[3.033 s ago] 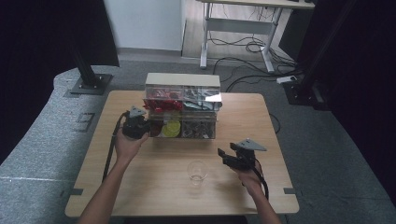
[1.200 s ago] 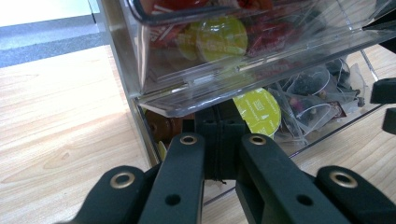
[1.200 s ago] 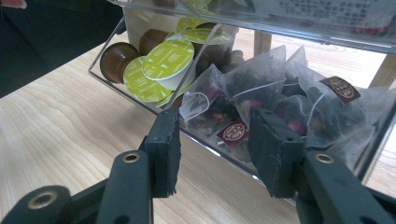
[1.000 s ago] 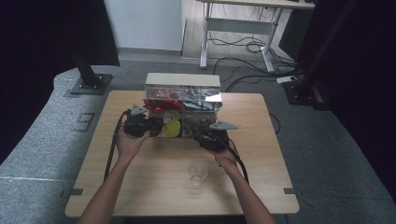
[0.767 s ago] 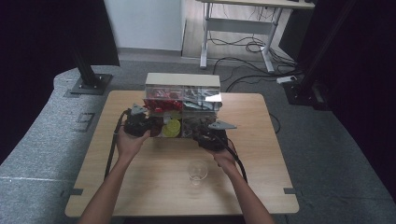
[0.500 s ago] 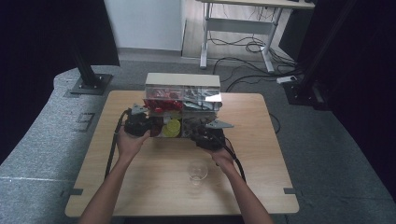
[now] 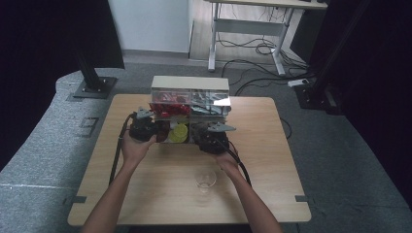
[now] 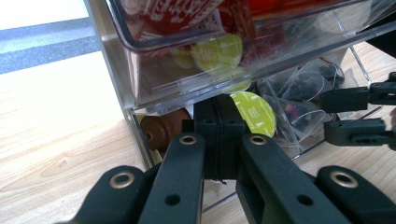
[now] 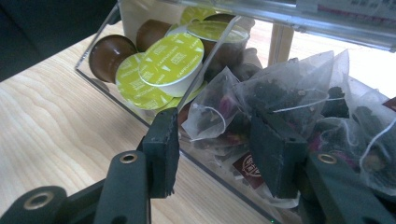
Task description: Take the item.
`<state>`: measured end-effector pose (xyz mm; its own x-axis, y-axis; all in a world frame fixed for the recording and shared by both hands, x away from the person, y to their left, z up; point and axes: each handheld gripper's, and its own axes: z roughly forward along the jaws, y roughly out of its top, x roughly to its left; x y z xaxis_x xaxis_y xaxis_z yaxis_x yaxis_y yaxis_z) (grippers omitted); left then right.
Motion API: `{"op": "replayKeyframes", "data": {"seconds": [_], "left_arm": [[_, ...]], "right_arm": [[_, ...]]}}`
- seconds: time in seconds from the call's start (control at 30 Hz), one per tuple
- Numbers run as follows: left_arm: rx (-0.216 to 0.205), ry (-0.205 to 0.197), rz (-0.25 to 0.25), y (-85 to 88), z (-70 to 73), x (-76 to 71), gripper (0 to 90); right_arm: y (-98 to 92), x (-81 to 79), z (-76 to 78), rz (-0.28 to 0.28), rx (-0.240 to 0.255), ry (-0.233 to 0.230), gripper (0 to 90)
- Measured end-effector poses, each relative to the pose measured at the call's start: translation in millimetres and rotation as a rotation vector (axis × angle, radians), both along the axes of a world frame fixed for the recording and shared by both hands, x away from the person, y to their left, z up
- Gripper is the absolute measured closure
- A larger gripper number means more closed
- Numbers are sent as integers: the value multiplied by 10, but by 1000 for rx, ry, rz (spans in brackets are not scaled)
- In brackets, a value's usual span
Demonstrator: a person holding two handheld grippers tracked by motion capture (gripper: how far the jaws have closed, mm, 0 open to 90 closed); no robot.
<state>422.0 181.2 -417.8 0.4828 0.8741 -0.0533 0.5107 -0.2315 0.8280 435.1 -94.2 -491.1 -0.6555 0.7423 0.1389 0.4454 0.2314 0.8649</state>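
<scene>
A clear drawer unit (image 7: 189, 83) with a beige top stands at the back middle of the table. Its lower drawer (image 9: 108, 24) is pulled out. It holds green-lidded and brown coffee capsules (image 9: 173, 58) on one side and pyramid tea bags (image 9: 280, 88) on the other. My left gripper (image 7: 142, 127) is at the unit's front left. Its jaws (image 8: 219, 107) are shut, pressed together under the upper drawer, and nothing shows between them. My right gripper (image 7: 212, 138) is open at the drawer's front right. Its jaws (image 9: 215, 126) straddle the tea bags.
An empty clear glass (image 7: 206, 178) stands on the wooden table (image 7: 272, 160) near the front, just behind my right forearm. The upper drawers hold red packets (image 7: 167, 108) and grey items. From the left gripper view, the right gripper (image 8: 325, 115) is close on the right.
My right gripper has moved from the table's front right, forward and left, up to the open lower drawer. The left gripper has stayed at the unit's front left.
</scene>
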Motion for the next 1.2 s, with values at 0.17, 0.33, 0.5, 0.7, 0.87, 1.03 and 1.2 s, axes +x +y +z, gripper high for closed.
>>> {"op": "replayKeyframes", "data": {"seconds": [0.17, 0.33, 0.5, 0.7, 0.87, 1.03, 1.2], "left_arm": [[1, -2, -1, -8, 8, 2, 896], [-2, -2, -1, -10, 8, 1, 896], [-1, -2, -3, -12, 6, 2, 896], [-2, -2, -2, -12, 5, 1, 896], [0, -2, -3, -12, 4, 0, 895], [-2, -3, -4, -11, 6, -2, 895], [-3, -2, -3, -11, 7, -2, 895]], "right_arm": [[23, 31, -32, -5, 1, 2, 536], [49, 45, -44, -11, -21, -11, 579], [62, 62, -50, -15, -36, 0, 641], [64, 92, -51, -15, -50, 19, 796], [50, 95, -66, 0, -36, 44, 873], [8, 57, -24, 9, -6, 14, 883], [-62, -3, 46, 15, 18, -17, 885]]}}
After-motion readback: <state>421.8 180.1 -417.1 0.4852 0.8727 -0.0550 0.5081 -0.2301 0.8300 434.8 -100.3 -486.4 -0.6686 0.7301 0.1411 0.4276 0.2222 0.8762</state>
